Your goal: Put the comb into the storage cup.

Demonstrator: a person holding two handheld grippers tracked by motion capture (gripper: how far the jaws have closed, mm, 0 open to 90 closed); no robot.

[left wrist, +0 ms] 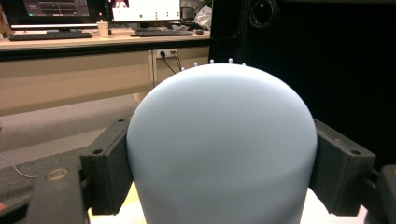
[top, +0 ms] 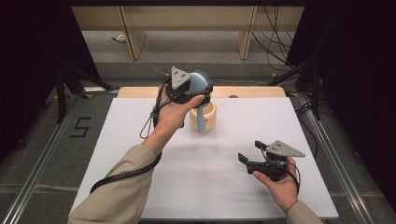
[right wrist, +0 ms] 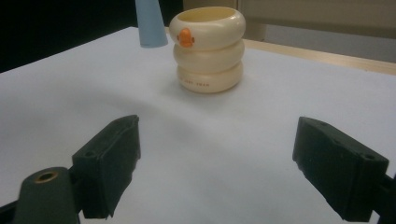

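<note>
High view: hairbrush [top: 200, 100] upright, handle pointing down.

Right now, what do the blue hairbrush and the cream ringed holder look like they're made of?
Hairbrush: probably moulded plastic, a matte pale blue; its domed back is smooth and seamless between the left gripper's jaws. Ringed holder: probably plastic, possibly glazed ceramic; cream, with a soft sheen on its three stacked rings and an orange printed mark.

The right gripper [right wrist: 217, 163] hangs over the white table [right wrist: 233, 121], jaws wide apart and empty. Far ahead stands a cream holder [right wrist: 208, 51], a blue handle [right wrist: 150, 23] just left of it.
</note>
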